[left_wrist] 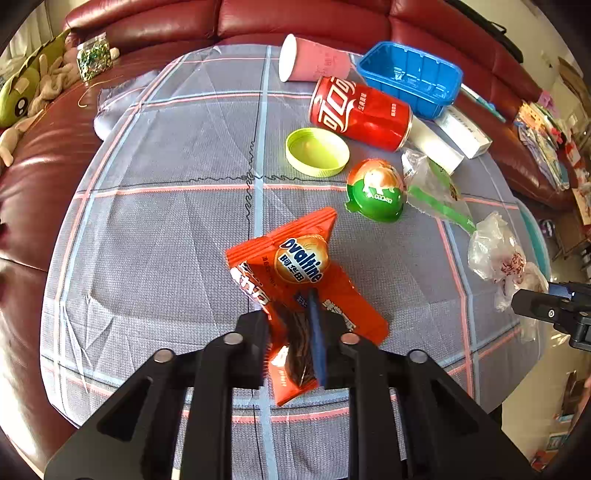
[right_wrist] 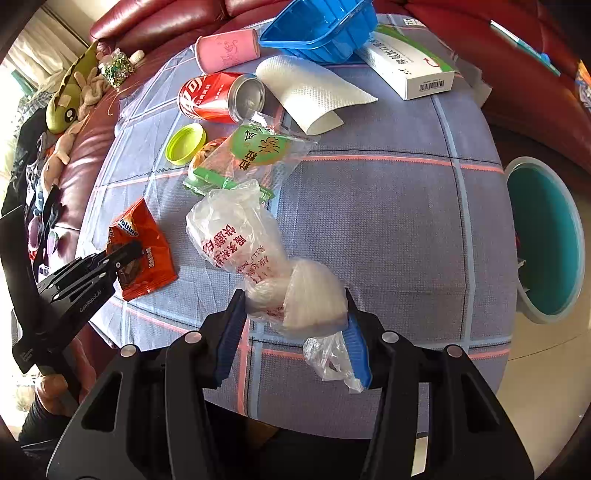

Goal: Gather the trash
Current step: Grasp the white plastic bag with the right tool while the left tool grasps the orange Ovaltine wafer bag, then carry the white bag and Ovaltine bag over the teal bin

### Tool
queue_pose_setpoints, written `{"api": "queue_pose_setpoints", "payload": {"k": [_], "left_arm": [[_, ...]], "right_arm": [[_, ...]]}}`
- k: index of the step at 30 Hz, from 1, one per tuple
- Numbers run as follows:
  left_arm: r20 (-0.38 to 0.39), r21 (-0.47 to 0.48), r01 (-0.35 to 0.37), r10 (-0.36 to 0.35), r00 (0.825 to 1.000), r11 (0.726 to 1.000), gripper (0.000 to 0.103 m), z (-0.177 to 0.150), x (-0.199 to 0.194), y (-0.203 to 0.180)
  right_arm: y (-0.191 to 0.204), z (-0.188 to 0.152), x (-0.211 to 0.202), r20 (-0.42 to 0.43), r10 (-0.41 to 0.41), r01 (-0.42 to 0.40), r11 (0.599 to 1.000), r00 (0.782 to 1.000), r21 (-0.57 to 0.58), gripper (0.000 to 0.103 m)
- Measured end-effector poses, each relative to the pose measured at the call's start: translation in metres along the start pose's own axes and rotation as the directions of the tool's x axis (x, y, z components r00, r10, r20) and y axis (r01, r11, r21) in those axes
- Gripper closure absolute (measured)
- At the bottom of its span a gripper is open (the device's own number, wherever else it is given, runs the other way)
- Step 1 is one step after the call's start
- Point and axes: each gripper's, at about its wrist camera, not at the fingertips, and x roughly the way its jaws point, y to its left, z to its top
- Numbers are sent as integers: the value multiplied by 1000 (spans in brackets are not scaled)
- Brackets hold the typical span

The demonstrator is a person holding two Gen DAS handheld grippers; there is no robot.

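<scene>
An orange Ovaltine wrapper [left_wrist: 295, 258] lies near the front of the checked cloth, and my left gripper [left_wrist: 291, 317] is shut on its near end. The right wrist view shows the same grip from the side, with the wrapper [right_wrist: 147, 236] at the left. My right gripper [right_wrist: 295, 306] is shut on a crumpled clear plastic bag [right_wrist: 236, 229] with red print and a white lump inside. The blue pads press the lump from both sides. A teal bin [right_wrist: 543, 236] stands off the table's right edge.
Farther back on the cloth lie a red cola can [left_wrist: 360, 110], a green lid [left_wrist: 317, 151], a pink cup [left_wrist: 314, 61], a blue tray [left_wrist: 410, 79], a white box [right_wrist: 406, 62], a paper towel [right_wrist: 310, 92], a green egg capsule [left_wrist: 375, 190] and a green-printed wrapper [right_wrist: 255, 151]. A red sofa [left_wrist: 147, 26] surrounds the table.
</scene>
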Motion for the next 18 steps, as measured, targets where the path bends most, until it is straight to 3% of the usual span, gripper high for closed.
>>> {"api": "queue_pose_setpoints", "payload": {"k": [9,18], "left_arm": [[68,49,-20,17,998,999,100,6,-32,-15],[148,107,-14,-2,989,994,100,17,-73,-45]], "right_arm": [[-5,-1,-21,47,18,-17,1000,999,-18,55],[-40,-2,-53,127,24,-32,998,992,56,55]]}}
